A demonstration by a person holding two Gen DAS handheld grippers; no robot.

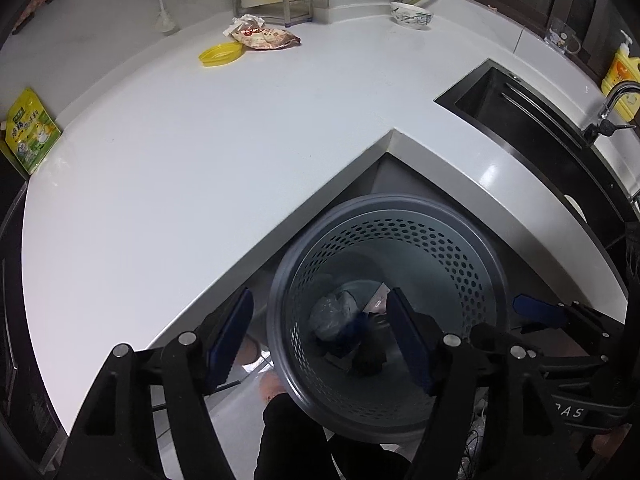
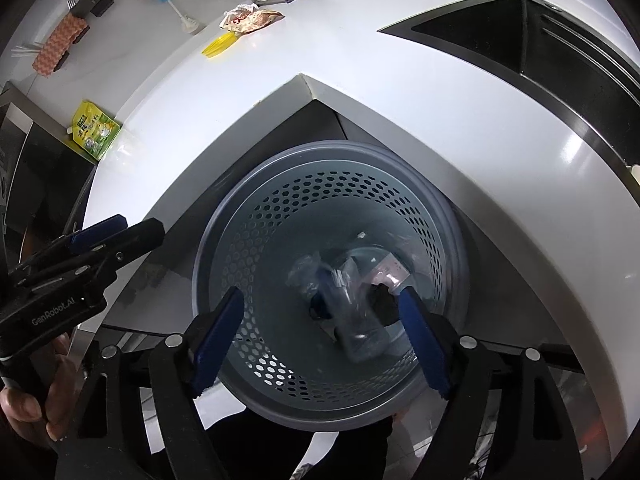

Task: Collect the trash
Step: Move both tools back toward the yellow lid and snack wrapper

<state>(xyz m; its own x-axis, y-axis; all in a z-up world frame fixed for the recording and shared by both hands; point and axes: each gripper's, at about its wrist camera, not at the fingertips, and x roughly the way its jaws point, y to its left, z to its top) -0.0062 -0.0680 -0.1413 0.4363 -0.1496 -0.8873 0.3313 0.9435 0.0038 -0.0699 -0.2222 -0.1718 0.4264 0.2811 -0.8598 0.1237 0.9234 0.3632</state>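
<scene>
My left gripper (image 1: 320, 340): jaws spread wide with nothing between them, hanging over the near rim of the bin.
My right gripper (image 2: 320, 336): also spread wide and empty, poised directly above the bin's mouth; in the left view its blue tip shows just off to the right.
Trash bin (image 1: 280, 320): grey, perforated wall, standing on the floor in the inner corner under the countertop edge.
Inside the bin: a crumpled clear plastic bag (image 2: 308, 272), a clear bottle-like piece (image 2: 360, 320) that is blurred, and a pale pink-white wrapper (image 2: 390, 272) lying at the bottom with some dark scraps I cannot make out.
Countertop (image 1: 200, 152): white, L-shaped, wrapping around the bin.
Trash left on the countertop: a brownish snack wrapper (image 1: 266, 36) with a crumpled white paper just behind it, and a yellow lid (image 1: 222, 53) just beside, far from both my grippers near the back wall.
Far left edge: a green pouch (image 1: 30, 132).
Right: a dark sink (image 1: 532, 112).
Back: a patterned bowl (image 1: 412, 14).
</scene>
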